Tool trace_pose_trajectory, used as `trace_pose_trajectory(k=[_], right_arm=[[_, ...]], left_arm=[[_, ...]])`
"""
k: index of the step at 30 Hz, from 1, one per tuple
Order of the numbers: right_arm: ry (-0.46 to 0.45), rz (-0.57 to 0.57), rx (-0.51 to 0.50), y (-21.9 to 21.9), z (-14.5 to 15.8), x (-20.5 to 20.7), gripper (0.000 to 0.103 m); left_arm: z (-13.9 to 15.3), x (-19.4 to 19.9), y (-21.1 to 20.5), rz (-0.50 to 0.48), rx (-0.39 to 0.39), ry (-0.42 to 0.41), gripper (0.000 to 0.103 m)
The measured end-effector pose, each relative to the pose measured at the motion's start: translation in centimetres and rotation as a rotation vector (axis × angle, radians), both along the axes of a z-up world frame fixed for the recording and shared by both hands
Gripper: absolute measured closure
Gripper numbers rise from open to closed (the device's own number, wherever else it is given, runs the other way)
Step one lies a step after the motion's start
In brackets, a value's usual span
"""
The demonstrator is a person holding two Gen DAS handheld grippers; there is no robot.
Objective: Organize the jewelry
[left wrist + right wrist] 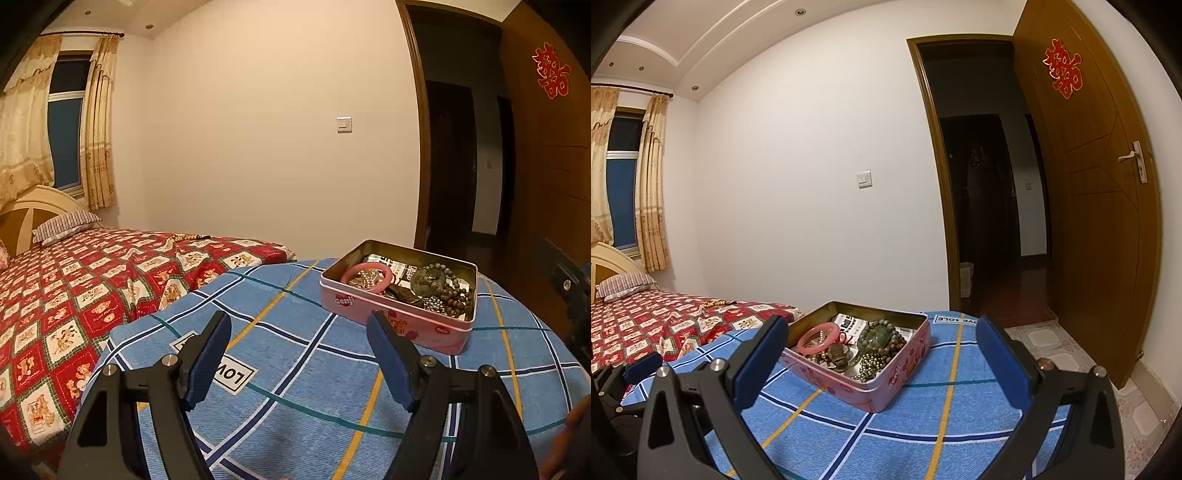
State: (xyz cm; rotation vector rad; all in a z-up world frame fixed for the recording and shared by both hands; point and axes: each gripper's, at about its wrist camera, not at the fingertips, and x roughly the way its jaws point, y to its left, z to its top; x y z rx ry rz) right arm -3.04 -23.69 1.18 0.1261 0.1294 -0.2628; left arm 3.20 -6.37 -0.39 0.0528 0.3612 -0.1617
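Note:
An open pink tin box stands on a table with a blue plaid cloth. It holds a pink bangle, a green stone bracelet, dark bead strings and other jewelry. My left gripper is open and empty, above the cloth just left of the tin. In the right wrist view the tin with the bangle lies between and beyond the fingers of my right gripper, which is open and empty above the cloth.
A bed with a red patterned cover stands left of the table, and a bead string lies on it. An open wooden door and dark doorway are at the right. Tiled floor lies beyond the table.

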Motion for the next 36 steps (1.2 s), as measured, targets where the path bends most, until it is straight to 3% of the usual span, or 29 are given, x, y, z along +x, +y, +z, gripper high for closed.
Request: trace_pose_trajectory(k=[19, 23, 27, 36], right_arm=[[0.005, -0.002, 0.001, 0.08, -0.01, 0.00, 0.000], [0.007, -0.002, 0.006, 0.06, -0.04, 0.03, 0.000], [0.008, 0.000, 0.006, 0.07, -0.04, 0.04, 0.000], [0.024, -0.004, 0.023, -0.12, -0.23, 0.34, 0.000]], left_arm=[[0.04, 0.01, -0.03, 0.005, 0.000, 0.007, 0.027], [-0.07, 0.40, 0.64, -0.042, -0.092, 0.042, 0.025], [-0.18, 0.72, 0.92, -0.029, -0.109, 0.057, 0.025], [-0.34, 0.65, 0.66, -0.007, -0.082, 0.060, 0.025]])
